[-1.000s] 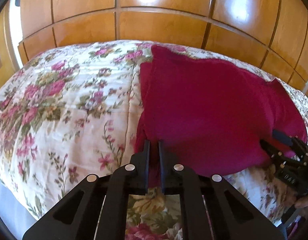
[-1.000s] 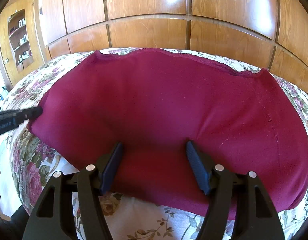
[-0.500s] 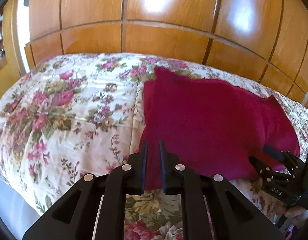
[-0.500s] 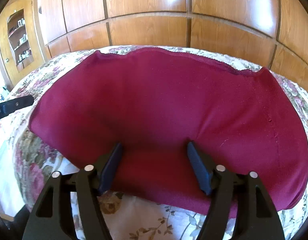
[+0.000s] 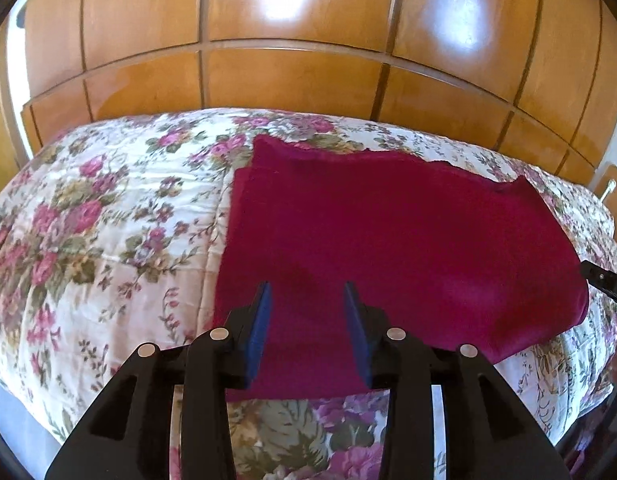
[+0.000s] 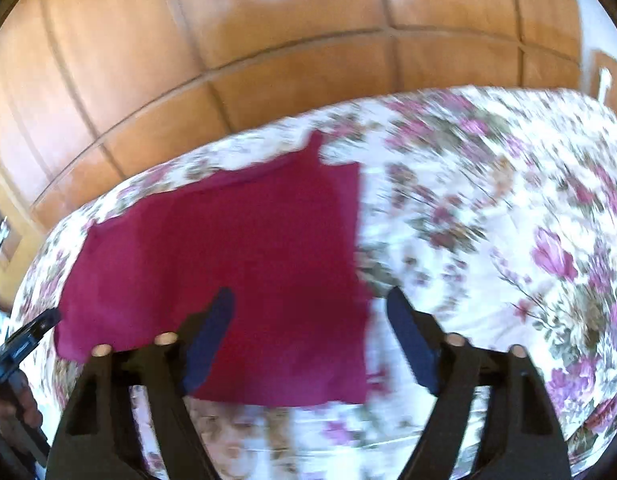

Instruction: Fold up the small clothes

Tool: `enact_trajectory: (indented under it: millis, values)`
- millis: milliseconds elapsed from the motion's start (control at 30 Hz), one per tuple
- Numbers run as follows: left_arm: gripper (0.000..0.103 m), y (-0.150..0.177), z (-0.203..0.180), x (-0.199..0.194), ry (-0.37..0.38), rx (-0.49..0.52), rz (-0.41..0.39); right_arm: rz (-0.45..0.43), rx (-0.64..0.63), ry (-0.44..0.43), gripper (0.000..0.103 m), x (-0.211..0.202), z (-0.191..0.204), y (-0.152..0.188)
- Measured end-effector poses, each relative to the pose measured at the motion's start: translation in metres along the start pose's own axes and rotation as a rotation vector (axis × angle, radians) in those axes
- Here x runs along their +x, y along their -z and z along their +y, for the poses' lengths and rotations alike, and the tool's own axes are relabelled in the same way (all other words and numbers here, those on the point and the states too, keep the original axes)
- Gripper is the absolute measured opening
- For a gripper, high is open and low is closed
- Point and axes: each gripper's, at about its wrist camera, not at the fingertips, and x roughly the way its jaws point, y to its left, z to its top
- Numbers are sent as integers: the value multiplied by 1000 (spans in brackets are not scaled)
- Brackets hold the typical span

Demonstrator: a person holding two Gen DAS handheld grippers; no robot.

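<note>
Item: crimson knit garment [image 5: 392,240], lying flat on the floral bedspread [image 5: 100,220], apparently folded over once.

Position: directly ahead of and beneath the left gripper [image 5: 307,328], whose jaws are opening with nothing pinched; ahead and left of the right gripper [image 6: 310,338], jaws closing, empty, the garment's right edge below them.

Handling, judged: light, soft, limp; sags when lifted, unlikely to slip.

Suggested hold: near corners or side edge, pinching all layers.

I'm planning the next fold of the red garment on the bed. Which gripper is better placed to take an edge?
Probably the left gripper: opening, steady over the red garment's near edge. The right gripper, closing, straddles its side edge in a blurred view.
</note>
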Motion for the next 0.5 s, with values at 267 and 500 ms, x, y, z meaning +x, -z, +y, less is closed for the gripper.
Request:
enact_trajectory:
  millis: [267, 500]
  values:
    - [36, 11, -13, 23, -51, 94, 78, 85, -5, -2, 8, 11, -18, 22]
    - [36, 9, -12, 17, -44, 86, 51, 105, 39, -23, 55, 12, -29, 27]
